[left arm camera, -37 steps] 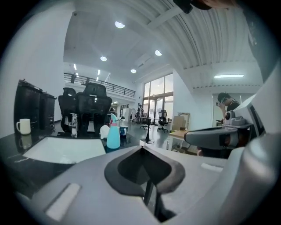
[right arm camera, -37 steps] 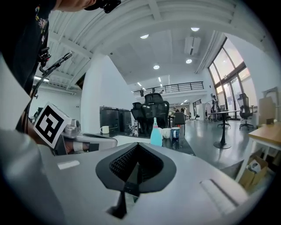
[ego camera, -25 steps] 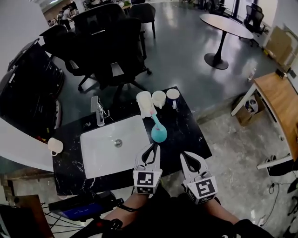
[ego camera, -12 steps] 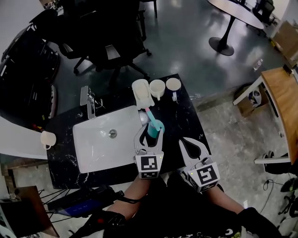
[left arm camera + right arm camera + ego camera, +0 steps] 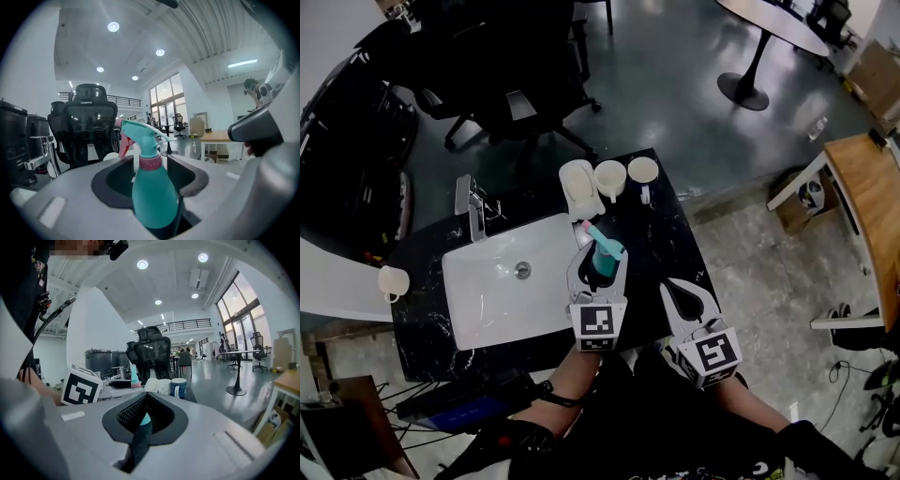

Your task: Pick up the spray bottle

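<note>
The teal spray bottle (image 5: 603, 265) with its pink collar and trigger stands on the black marble counter (image 5: 671, 246), just right of the sink. My left gripper (image 5: 600, 259) has one finger on each side of the bottle's body. In the left gripper view the spray bottle (image 5: 154, 187) fills the space between both pads, so the left gripper (image 5: 150, 179) is shut on it. My right gripper (image 5: 682, 289) hovers over the counter's front right corner, shut and empty. From the right gripper (image 5: 144, 417) view, the bottle's nozzle (image 5: 133, 373) shows far ahead on the left.
A white sink basin (image 5: 502, 300) with a faucet (image 5: 467, 202) lies left of the bottle. A white container (image 5: 579, 183) and two cups (image 5: 610, 178) stand behind it. A mug (image 5: 391, 279) sits far left. Black office chairs (image 5: 511, 89) stand beyond the counter.
The left gripper moved forward from the counter's front edge until its fingers reached round the bottle, then closed on it. The right gripper stayed where it was.
</note>
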Available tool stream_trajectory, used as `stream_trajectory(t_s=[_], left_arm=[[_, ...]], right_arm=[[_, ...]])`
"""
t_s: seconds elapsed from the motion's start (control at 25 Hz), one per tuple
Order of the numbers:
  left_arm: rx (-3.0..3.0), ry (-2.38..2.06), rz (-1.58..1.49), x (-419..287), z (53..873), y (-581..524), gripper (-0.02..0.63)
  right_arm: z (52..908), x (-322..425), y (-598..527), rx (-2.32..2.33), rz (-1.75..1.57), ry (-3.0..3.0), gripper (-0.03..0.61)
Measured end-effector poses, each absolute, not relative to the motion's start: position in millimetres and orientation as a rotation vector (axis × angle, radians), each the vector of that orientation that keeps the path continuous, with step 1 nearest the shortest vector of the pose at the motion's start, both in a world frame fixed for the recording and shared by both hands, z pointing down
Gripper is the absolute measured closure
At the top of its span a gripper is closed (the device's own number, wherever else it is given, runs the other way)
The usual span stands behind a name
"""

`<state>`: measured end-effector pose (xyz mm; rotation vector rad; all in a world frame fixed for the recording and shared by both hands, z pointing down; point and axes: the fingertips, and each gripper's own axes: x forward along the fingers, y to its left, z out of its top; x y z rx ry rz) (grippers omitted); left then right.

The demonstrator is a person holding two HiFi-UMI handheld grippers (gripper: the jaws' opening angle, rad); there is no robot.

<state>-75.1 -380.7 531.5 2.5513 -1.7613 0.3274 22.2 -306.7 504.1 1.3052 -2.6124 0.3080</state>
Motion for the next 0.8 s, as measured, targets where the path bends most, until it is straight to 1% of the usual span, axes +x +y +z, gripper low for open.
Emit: stream_trajectory(t_s=[0.44,0.64,0.8], left_arm=[[2.565,-1.745,0.316,-73,521,-386,0.42],[2.6,-1.75,0.279,-81,484,-372,0.42],[2.604,-1.744,0.194,-88,450,-353,0.42]], right_arm=[[503,36,-311,1.367,0.319,-2.586,0.552],[483,26,-318,1.384,0.317,-2.617,0.552],[474,21,-322,1.388,0.251,-2.654,0.554]])
